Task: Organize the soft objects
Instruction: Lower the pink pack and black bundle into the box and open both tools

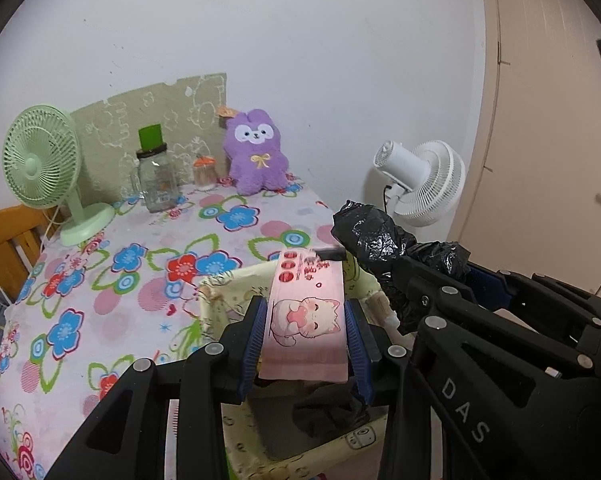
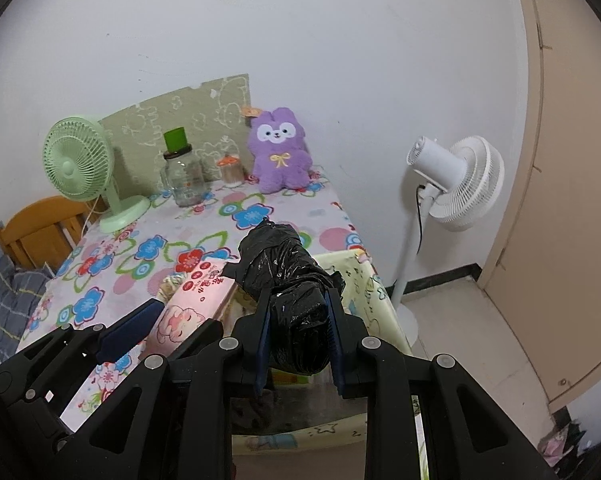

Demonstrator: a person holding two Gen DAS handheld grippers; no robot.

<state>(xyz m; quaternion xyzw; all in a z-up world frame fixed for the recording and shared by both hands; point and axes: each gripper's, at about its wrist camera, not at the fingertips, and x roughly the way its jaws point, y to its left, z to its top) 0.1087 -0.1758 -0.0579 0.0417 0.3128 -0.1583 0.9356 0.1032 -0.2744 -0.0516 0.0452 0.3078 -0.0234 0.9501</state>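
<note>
Now my left tongs (image 1: pixel 306 330) clamp the pink tissue pack (image 1: pixel 306 312) and my right tongs (image 2: pixel 298 334) pinch the black bag roll (image 2: pixel 290 292), both above the fabric bin (image 2: pixel 374 280) at the counter's near edge; either could slip and miss.

Ahead of you the flowered table (image 1: pixel 112 280) lies bare across its middle. Along the far wall stand a green fan (image 1: pixel 40 160), a glass jar (image 1: pixel 156 180) and a purple plush (image 1: pixel 256 152). A white standing fan (image 2: pixel 456 184) blocks the right side; the fabric bin (image 2: pixel 364 280) below seems partly filled.
</note>
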